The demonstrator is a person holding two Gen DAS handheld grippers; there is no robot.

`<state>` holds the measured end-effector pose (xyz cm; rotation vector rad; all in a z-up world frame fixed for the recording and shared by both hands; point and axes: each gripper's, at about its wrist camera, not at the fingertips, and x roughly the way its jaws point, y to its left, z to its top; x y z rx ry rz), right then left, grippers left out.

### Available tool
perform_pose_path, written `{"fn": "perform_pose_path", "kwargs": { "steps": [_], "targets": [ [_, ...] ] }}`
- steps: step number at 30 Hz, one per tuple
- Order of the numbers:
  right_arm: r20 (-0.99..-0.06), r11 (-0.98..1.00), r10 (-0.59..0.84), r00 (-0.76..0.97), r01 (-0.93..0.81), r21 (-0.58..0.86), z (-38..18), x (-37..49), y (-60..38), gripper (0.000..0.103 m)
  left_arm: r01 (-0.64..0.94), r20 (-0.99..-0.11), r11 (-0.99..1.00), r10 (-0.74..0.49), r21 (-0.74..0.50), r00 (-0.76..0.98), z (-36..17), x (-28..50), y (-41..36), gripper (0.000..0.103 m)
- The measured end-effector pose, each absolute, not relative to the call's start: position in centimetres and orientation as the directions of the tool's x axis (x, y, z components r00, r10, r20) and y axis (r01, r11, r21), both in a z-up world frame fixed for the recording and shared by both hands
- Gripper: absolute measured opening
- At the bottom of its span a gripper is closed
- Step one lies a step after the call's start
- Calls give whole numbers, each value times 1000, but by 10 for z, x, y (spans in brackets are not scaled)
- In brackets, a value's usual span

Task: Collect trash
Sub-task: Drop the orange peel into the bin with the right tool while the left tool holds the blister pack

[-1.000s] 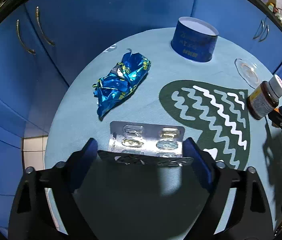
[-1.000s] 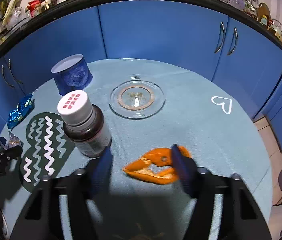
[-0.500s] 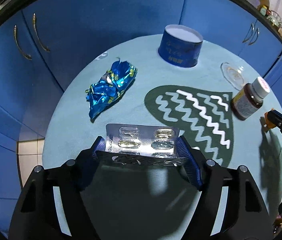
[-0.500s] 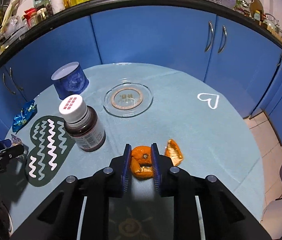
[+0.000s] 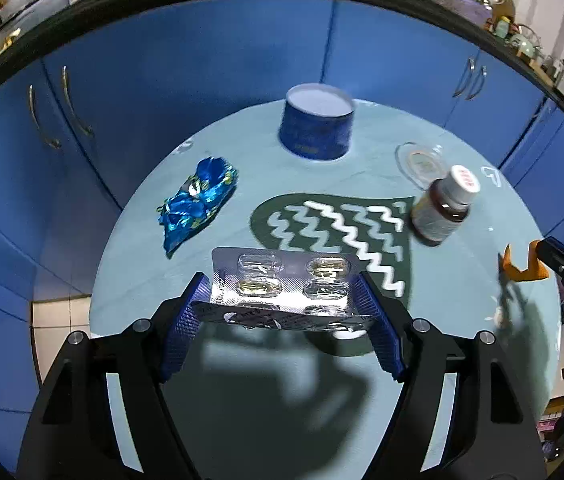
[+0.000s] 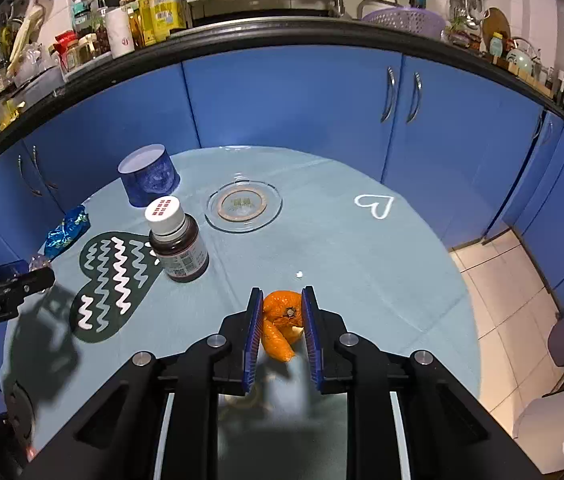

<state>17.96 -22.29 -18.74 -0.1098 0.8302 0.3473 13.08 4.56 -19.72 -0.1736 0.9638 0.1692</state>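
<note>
Only the right wrist view shows the right gripper (image 6: 282, 322) clamped on orange peel (image 6: 281, 326) — hanging lengthwise downward; the left gripper (image 5: 282, 304) clamps a blister pack (image 5: 284, 286), long axis crosswise.

Blister pack (image 5: 288, 286) near edge hidden behind left gripper (image 5: 282, 300) fingers (image 5: 186, 320). Orange peel (image 6: 282, 326) lower part hidden between right gripper (image 6: 281, 332) fingers. Bottle (image 5: 444, 208) label blurred, unreadable. Worktop (image 6: 362, 264) near edge cut off by gripper bodies.
</note>
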Motion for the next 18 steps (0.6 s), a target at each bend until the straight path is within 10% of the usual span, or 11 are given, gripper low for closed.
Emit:
{"fn": "perform_pose_path", "kwargs": {
  "steps": [18],
  "targets": [
    [-669, 966, 206, 714, -259, 20, -142, 114, -287, 20, -50, -777, 997, -18, -64, 629, -156, 112, -36, 73]
  ]
}}
